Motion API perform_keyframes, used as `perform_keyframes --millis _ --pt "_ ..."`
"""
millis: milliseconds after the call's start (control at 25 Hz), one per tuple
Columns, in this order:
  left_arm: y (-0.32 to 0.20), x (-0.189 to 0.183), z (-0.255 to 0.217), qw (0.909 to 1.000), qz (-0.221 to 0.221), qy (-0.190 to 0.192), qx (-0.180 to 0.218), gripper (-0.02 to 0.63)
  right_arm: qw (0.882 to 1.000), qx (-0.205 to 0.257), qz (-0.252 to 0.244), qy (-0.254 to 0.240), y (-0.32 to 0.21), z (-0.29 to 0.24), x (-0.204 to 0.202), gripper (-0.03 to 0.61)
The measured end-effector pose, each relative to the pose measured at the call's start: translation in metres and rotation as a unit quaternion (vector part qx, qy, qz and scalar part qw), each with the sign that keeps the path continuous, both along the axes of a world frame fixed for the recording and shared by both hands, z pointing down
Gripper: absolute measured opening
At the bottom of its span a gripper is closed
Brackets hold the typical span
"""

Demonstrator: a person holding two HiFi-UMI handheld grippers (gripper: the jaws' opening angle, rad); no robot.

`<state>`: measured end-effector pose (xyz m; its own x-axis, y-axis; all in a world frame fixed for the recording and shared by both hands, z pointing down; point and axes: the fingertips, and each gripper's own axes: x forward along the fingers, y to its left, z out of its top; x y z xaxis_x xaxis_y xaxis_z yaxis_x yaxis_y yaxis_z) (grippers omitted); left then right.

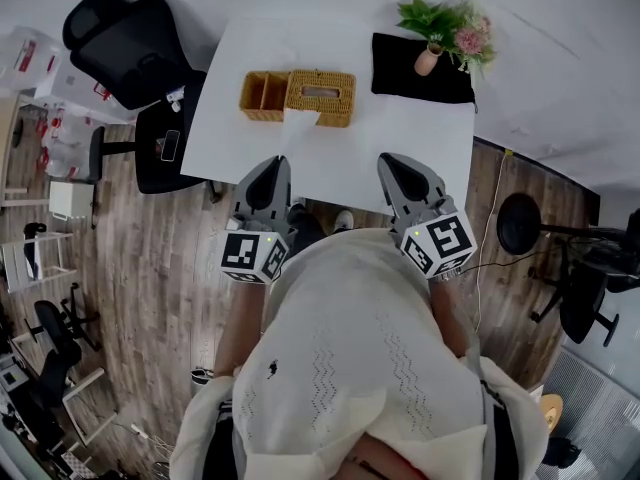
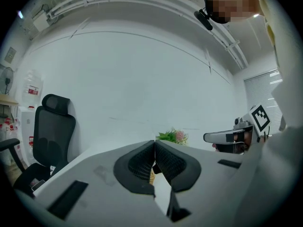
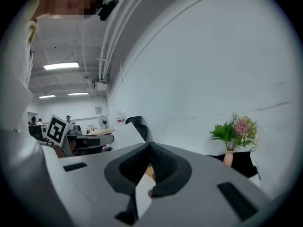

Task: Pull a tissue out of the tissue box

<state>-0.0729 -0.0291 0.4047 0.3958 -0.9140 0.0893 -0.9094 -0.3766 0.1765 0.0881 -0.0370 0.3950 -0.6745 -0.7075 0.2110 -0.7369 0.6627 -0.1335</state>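
The woven wicker tissue box (image 1: 322,97) stands on the white table (image 1: 400,138), towards its far left. A white tissue (image 1: 301,118) sticks out and hangs over the box's near side. My left gripper (image 1: 277,161) and right gripper (image 1: 388,159) hover side by side at the table's near edge, well short of the box. Both are shut with nothing held. In the left gripper view the jaws (image 2: 155,144) meet tip to tip, with a sliver of wicker (image 2: 151,176) showing below them. In the right gripper view the jaws (image 3: 149,145) also touch.
A wicker organiser (image 1: 263,95) adjoins the box's left side. A vase of flowers (image 1: 445,30) stands on a black mat (image 1: 415,73) at the far right. A black office chair (image 1: 140,43) stands left of the table, and a stool (image 1: 520,223) to the right.
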Motion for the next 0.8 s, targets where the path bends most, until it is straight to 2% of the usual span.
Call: perform_keyframes --millis 160,400,800 --pt "-0.006 -0.006 -0.013 0.9999 -0.012 0.000 0.010 0.012 1.000 0.021 -0.002 -0.009 -0.008 -0.020 0.003 0.002" --pt "-0.009 -0.014 -0.037 0.9992 -0.025 -0.001 0.031 0.012 0.999 0.018 0.003 -0.034 -0.019 -0.044 0.008 0.002" --pt "-0.022 -0.029 -0.074 0.9968 -0.050 -0.011 0.061 0.012 0.998 0.049 -0.007 -0.026 -0.037 -0.076 0.012 0.002"
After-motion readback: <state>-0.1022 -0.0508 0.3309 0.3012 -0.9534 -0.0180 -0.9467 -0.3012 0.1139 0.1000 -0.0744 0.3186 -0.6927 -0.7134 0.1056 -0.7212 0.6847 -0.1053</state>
